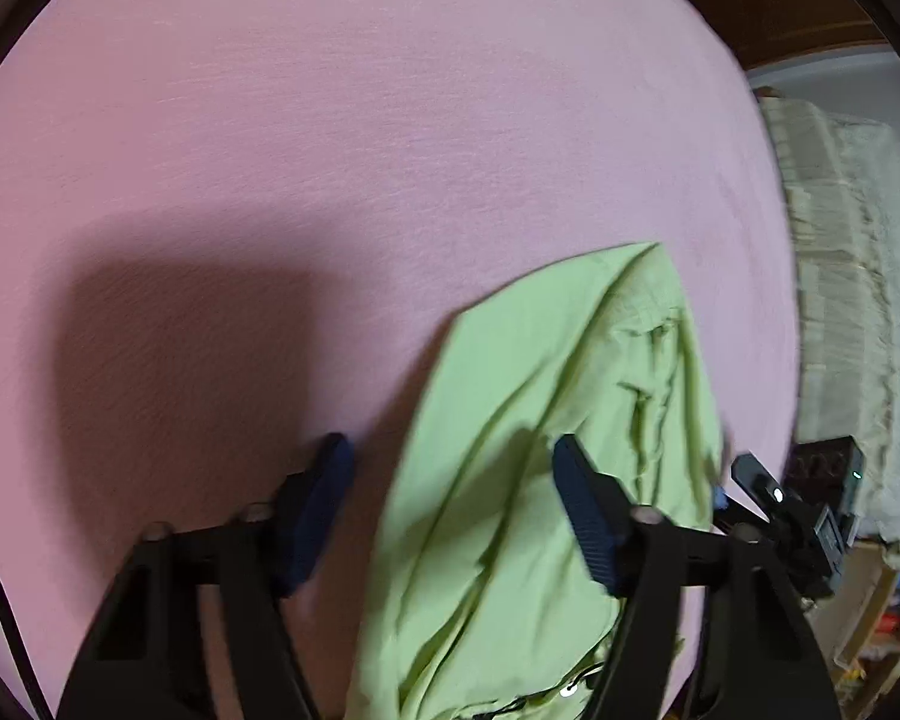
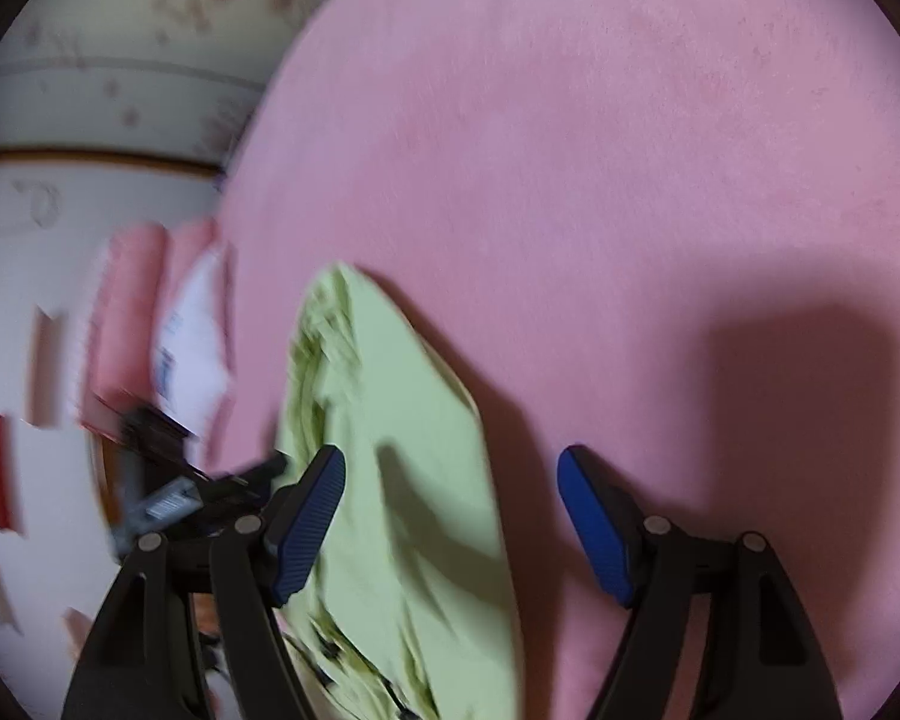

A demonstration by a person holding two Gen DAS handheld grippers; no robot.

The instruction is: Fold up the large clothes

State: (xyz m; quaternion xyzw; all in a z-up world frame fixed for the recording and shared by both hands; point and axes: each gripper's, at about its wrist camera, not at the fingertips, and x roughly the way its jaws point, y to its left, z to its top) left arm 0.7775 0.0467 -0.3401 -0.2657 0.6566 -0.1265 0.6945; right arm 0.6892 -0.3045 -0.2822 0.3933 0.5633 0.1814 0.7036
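Observation:
A light green garment (image 1: 540, 360) lies bunched and part folded on a pink bedsheet (image 1: 330, 150). In the left wrist view my left gripper (image 1: 450, 444) hangs over its near end, with cloth running between the two blue pads (image 1: 582, 516), which stand apart from it. The right gripper's body (image 1: 774, 492) shows just past the garment's right edge. In the right wrist view the same garment (image 2: 402, 390) lies under my right gripper (image 2: 450, 453), its jaws wide and not pressing the cloth. The left gripper's body (image 2: 168, 480) shows blurred at the left.
A cream blanket (image 1: 840, 270) is draped beyond the bed's right edge, with dark wooden furniture (image 1: 768, 0) behind it and a cluttered shelf (image 1: 882, 600) below. Blurred pink and white items (image 2: 150, 312) and a flowered panel (image 2: 120, 60) lie off the bed's left side.

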